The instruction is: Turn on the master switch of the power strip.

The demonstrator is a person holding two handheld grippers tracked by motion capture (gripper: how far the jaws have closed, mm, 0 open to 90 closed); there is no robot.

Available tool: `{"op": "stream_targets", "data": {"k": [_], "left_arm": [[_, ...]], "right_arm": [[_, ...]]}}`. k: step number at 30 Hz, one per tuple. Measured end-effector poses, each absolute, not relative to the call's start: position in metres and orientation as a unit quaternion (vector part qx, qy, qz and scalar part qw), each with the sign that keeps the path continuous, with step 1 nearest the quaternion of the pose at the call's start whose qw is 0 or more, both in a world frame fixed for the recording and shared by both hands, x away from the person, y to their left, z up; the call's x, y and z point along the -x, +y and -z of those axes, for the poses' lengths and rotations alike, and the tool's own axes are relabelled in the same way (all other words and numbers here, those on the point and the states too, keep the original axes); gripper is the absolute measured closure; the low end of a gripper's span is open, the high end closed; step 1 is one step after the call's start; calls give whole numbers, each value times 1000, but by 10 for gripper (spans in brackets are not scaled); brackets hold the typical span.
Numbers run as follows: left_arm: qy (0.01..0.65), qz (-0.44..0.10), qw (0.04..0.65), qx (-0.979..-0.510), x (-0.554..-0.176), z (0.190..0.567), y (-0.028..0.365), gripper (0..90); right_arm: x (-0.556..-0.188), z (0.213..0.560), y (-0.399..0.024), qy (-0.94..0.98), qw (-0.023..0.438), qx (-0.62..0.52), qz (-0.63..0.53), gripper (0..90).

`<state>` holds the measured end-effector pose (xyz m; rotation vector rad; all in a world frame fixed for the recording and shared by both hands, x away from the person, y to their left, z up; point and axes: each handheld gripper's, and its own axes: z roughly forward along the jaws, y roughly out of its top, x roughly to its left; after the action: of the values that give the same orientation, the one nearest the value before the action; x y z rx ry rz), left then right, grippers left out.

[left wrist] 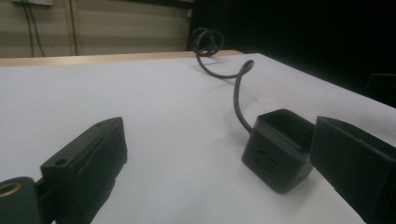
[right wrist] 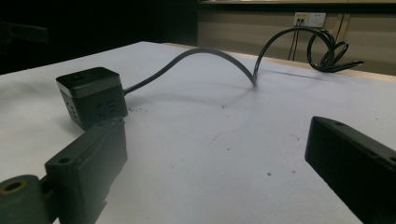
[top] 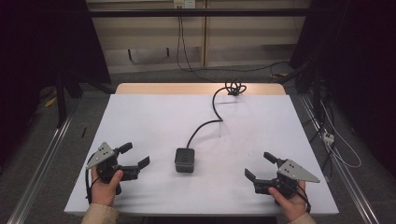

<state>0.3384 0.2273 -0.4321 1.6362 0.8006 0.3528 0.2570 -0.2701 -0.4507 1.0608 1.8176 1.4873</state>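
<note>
A black cube-shaped power socket (top: 185, 160) sits on the white worktop (top: 149, 116), its cable (top: 205, 125) curling away. Both the left gripper (top: 135, 156) and right gripper (top: 259, 166) stand wide, empty.

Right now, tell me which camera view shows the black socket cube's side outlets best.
The right gripper view: the socket cube sits unobstructed, two side faces and their outlets showing. The left gripper view shows one outlet face, with a jaw covering one corner. The high view shows it small, mostly its top.

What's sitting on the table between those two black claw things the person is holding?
A black cube power socket with its cable lies between the left gripper and the right gripper; the high view shows bare white tabletop on either side.
</note>
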Motion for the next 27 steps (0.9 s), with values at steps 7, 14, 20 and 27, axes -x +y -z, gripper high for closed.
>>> {"op": "stream_targets", "data": {"k": [7, 14, 20, 27], "left_arm": [[337, -144, 603, -708, -343, 431, 218, 31], [328, -137, 604, -713, -347, 428, 208, 38], [315, -128, 600, -724, -349, 428, 199, 47], [312, -121, 599, -727, -350, 427, 192, 56]], "right_arm": [[-257, 451, -270, 677, 279, -395, -554, 50], [-257, 450, -270, 677, 278, -395, -555, 50], [-257, 450, -270, 676, 281, -395, -555, 50], [-257, 450, -270, 676, 281, -394, -556, 50]]}}
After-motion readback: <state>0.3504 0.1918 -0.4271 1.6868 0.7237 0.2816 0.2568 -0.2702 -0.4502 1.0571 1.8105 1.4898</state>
